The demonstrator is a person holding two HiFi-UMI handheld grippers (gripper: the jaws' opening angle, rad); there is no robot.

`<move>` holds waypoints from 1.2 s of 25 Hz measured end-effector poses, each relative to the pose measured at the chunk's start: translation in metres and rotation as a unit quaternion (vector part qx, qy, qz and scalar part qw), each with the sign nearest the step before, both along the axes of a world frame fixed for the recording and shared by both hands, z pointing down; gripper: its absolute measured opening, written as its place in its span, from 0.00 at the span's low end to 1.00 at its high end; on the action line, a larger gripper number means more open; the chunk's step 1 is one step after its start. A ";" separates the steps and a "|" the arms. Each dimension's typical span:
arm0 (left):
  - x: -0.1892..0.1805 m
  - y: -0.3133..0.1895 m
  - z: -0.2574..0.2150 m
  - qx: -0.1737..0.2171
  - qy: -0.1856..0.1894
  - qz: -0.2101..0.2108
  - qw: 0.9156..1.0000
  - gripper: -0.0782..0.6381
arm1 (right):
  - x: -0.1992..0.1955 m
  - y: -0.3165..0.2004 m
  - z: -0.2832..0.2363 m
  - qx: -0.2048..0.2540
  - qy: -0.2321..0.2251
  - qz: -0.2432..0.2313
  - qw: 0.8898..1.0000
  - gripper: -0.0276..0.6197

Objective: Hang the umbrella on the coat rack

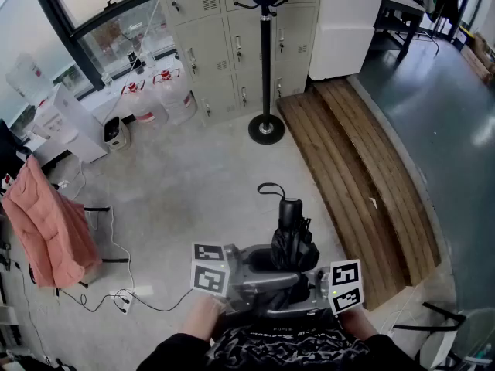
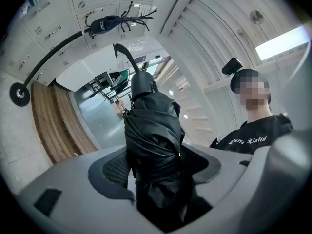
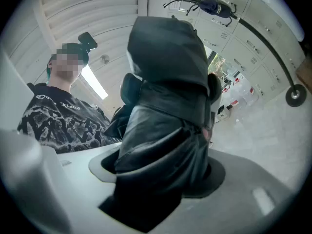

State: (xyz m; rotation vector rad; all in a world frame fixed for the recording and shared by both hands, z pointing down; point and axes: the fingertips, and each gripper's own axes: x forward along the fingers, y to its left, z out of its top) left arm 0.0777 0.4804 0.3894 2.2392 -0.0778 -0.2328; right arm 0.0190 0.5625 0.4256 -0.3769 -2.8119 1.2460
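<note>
A folded black umbrella (image 1: 291,239) with a hooked handle (image 1: 270,188) is held upright in front of me, handle end up. My left gripper (image 1: 264,267) and right gripper (image 1: 308,275) clamp its bundled canopy from opposite sides. The fabric fills the left gripper's (image 2: 156,172) jaws in the left gripper view, where the umbrella (image 2: 153,135) rises from them. It does the same in the right gripper (image 3: 161,174) around the umbrella (image 3: 165,126). The black coat rack (image 1: 265,52) stands ahead by the lockers on a round base (image 1: 266,129). Its hooked top (image 2: 113,22) (image 3: 209,4) shows in both gripper views.
Grey lockers (image 1: 216,45) stand behind the rack. A wooden step platform (image 1: 360,168) runs along the right. Water jugs (image 1: 166,91) and a small appliance (image 1: 116,132) sit at the left. A pink jacket (image 1: 48,226) hangs at the far left, with cables (image 1: 116,296) on the floor.
</note>
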 end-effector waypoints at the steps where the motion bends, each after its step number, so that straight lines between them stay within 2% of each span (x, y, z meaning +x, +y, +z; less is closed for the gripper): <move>1: -0.001 -0.001 0.003 -0.004 0.000 -0.004 1.000 0.55 | -0.001 -0.001 0.002 -0.007 0.002 0.007 1.000 0.54; 6: 0.000 -0.003 0.015 -0.032 -0.008 -0.016 0.999 0.53 | -0.001 -0.002 0.009 -0.043 0.006 0.020 0.999 0.54; 9: -0.001 -0.009 0.015 -0.027 0.001 -0.026 0.999 0.53 | 0.000 -0.007 0.009 -0.045 0.002 0.027 0.999 0.56; 13: -0.009 -0.026 0.022 -0.050 0.013 -0.057 0.997 0.53 | -0.002 -0.023 0.009 -0.085 -0.010 0.047 0.995 0.60; 17: -0.014 -0.042 0.012 -0.030 0.022 -0.070 0.997 0.53 | -0.006 -0.039 0.003 -0.071 -0.007 0.067 0.995 0.61; 24: -0.020 -0.063 0.003 -0.013 0.041 -0.057 0.997 0.53 | -0.016 -0.063 -0.004 -0.060 0.009 0.100 0.993 0.65; 30: -0.054 -0.094 0.006 -0.011 0.077 -0.076 0.994 0.53 | -0.046 -0.094 0.002 -0.064 0.045 0.110 0.991 0.65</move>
